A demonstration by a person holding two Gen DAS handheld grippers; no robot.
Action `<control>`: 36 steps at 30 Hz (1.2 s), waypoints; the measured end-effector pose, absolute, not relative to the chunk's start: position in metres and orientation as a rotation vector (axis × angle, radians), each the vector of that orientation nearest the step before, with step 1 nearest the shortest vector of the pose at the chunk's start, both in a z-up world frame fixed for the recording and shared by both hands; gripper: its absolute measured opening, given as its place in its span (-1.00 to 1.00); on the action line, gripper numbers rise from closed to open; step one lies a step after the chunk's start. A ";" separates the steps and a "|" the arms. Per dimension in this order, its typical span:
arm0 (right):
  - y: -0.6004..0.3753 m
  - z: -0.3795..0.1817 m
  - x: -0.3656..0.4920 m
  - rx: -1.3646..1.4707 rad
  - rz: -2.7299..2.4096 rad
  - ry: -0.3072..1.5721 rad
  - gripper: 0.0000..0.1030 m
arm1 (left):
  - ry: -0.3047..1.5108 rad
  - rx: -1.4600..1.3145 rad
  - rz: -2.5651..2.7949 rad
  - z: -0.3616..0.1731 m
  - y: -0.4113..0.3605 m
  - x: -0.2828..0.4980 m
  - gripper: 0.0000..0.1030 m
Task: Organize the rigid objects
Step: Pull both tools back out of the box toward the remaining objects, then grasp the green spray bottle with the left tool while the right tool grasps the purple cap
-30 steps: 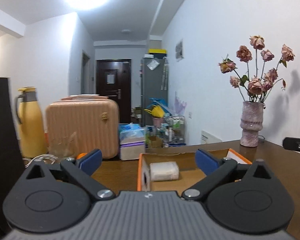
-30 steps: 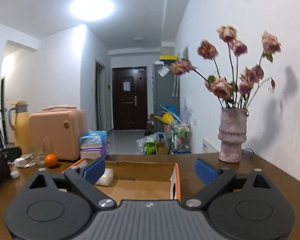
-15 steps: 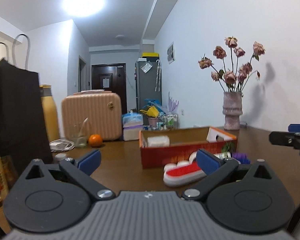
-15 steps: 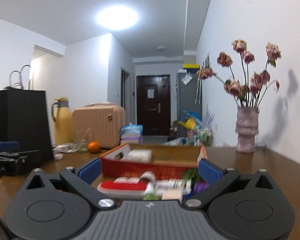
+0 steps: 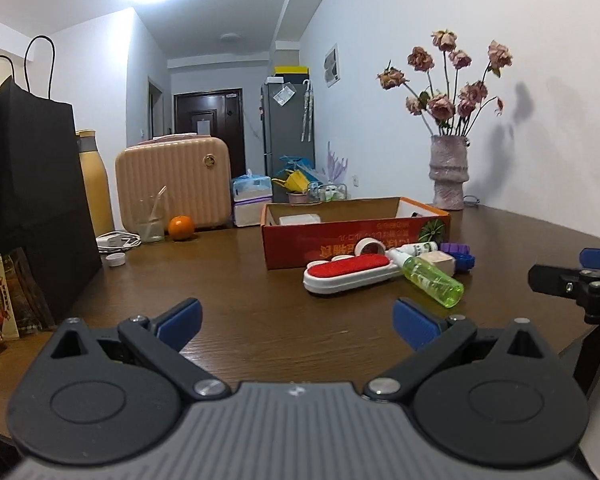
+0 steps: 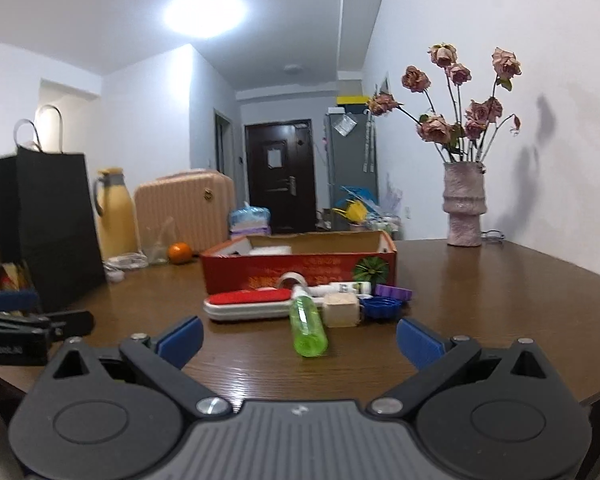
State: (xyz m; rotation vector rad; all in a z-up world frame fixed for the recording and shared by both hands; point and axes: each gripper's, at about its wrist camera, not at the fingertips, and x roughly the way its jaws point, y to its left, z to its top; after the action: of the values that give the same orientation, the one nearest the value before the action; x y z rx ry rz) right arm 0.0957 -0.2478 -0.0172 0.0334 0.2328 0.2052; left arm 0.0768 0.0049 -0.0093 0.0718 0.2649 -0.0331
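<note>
A red cardboard box point(image 5: 356, 236) point(image 6: 300, 270) stands open on the brown table, with a white block point(image 5: 298, 220) inside. In front of it lie a red-and-white lint brush point(image 5: 346, 274) point(image 6: 248, 304), a green spray bottle point(image 5: 432, 282) point(image 6: 309, 326), a tape roll point(image 6: 291, 280), a white tube point(image 6: 346, 289), a beige block point(image 6: 341, 309), a blue cap point(image 6: 380, 306) and a purple piece point(image 6: 393, 292). My left gripper point(image 5: 296, 320) is open above the near table, short of the pile. My right gripper point(image 6: 298, 340) is open, the green bottle just beyond its fingers.
At the left stand a black paper bag point(image 5: 24, 208), a yellow flask point(image 5: 94, 184), a peach case point(image 5: 174, 184), a glass point(image 5: 150, 222) and an orange point(image 5: 181, 227). A vase of dried roses point(image 5: 448, 172) stands far right. Snack packets point(image 5: 0, 300) lie near left.
Both grippers have pulled back from over the box toward the near table edge, so the pile in front of the box has come into view. Both stayed open.
</note>
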 end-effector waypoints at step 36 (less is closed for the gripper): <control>-0.341 -0.015 0.342 0.093 0.217 0.493 0.53 | 0.623 -0.036 -0.232 -0.036 -0.128 0.300 0.44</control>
State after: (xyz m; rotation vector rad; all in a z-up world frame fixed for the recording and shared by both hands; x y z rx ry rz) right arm 0.3421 -0.3413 -0.0154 0.0925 0.4934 0.2167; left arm 0.3004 -0.1275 -0.0362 -0.0355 0.6232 -0.2319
